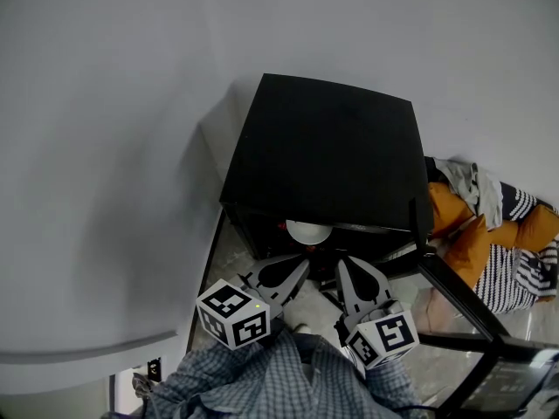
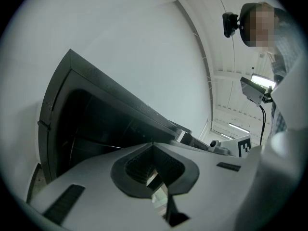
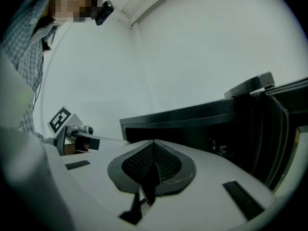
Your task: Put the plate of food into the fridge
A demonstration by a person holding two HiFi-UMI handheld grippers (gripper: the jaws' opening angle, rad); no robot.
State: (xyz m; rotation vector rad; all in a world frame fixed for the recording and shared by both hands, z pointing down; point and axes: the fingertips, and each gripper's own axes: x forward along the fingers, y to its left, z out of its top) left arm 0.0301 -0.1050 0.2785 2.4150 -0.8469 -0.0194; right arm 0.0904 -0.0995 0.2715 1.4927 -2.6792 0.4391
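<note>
a: one fridge (image 1: 327, 147), black, is sitting against the wall, and it is filling most of the head view. its one door (image 1: 463, 308) is standing wide open to the right.

b: how many tools are you counting?

a: two. the left gripper (image 1: 293, 269) and the right gripper (image 1: 351, 271) are both pointing at the open front from just outside it. each one's own view is showing its jaws pressed together, pad against pad, with nothing between them.

b: and the plate?

a: one plate (image 1: 308, 230), white and round. it is lying just inside the fridge mouth, under the top edge. i am judging that it is already in, though i cannot tell how deep it is sitting, nor what food is on it.

b: which way is it lying from the tools?

a: straight ahead of both and between their lines. the left gripper is sitting nearer to it, the right one a little off to the side. being round, it is offering no long axis to line up with.

b: so what is the next move calling for?

a: probably the door. it is hanging on the right, so the right gripper is looking better placed to push it shut.
</note>
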